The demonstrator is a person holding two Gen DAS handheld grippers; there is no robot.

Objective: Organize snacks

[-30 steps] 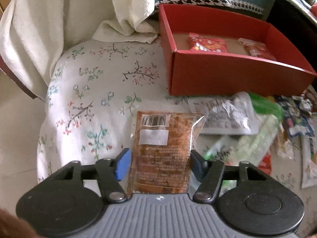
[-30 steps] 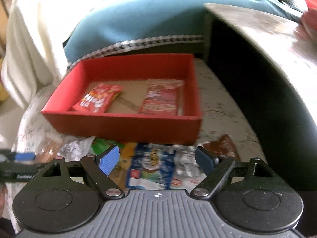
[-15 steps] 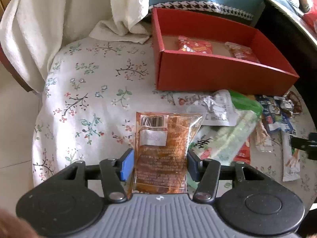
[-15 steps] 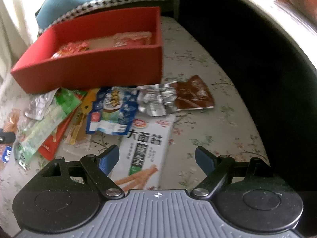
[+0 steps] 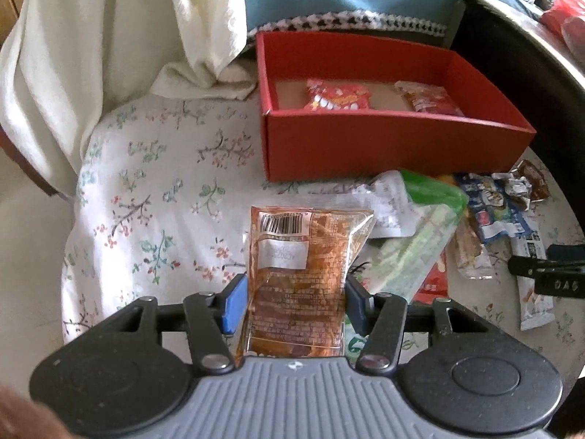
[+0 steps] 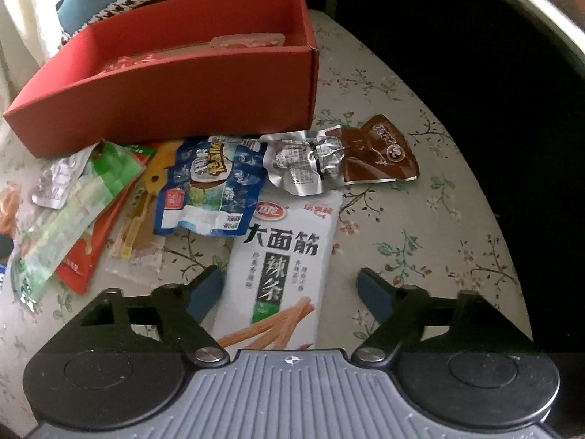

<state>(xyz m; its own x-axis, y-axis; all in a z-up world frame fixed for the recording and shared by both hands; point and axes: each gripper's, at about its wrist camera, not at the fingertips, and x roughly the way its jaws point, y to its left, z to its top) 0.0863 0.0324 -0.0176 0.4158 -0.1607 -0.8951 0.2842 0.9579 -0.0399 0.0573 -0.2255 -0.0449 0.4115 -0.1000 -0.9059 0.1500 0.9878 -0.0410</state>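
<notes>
Orange-brown snack packet (image 5: 298, 281), clear-edged with a barcode and a white label near its top, stands clamped between the blue pads of the left gripper (image 5: 295, 301). Ahead and right of it sits the red box (image 5: 384, 142). The right gripper (image 6: 290, 289) is closing, pads not yet touching, around a white packet (image 6: 281, 274) printed with black characters.

Snack heap (image 6: 190, 190) against red box (image 6: 182, 102).
</notes>
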